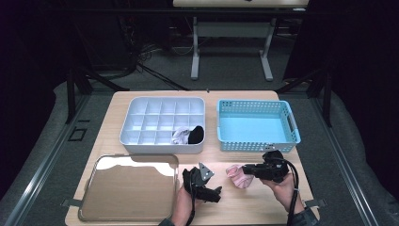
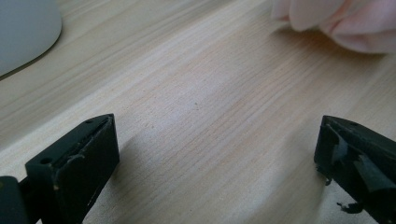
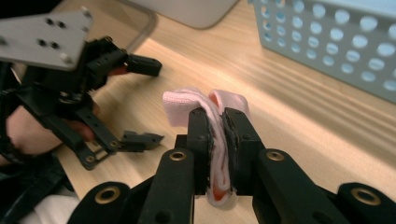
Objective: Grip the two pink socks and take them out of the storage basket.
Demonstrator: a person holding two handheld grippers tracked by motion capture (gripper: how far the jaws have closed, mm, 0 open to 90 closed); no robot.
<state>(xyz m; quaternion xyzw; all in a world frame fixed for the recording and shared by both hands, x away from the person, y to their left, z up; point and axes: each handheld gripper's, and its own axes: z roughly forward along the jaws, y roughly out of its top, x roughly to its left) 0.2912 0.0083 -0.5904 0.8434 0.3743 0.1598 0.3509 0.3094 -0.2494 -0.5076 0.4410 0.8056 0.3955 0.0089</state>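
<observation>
A pink sock [image 1: 238, 175] hangs just above the wooden table [image 1: 235, 202], pinched between the two black jaws of my right gripper [image 1: 245, 169]; in the right gripper view the folded pink sock [image 3: 219, 140] is squeezed tight by that gripper [image 3: 218, 122]. My left gripper [image 1: 212, 193] rests low on the table to the left of the sock, its jaws wide apart. The left gripper view has bare wood between the open left gripper [image 2: 217, 140] fingers and the pink sock [image 2: 345, 23] at the top right. The left gripper [image 3: 142, 100] stands open on the left of the right gripper view.
A white divided organiser tray [image 1: 141, 136] holds a white sock [image 1: 179, 136] and a black sock [image 1: 196, 134] in its front cells. A light blue perforated basket [image 1: 256, 141] stands to its right. A shiny metal tray [image 1: 129, 188] lies at the front left.
</observation>
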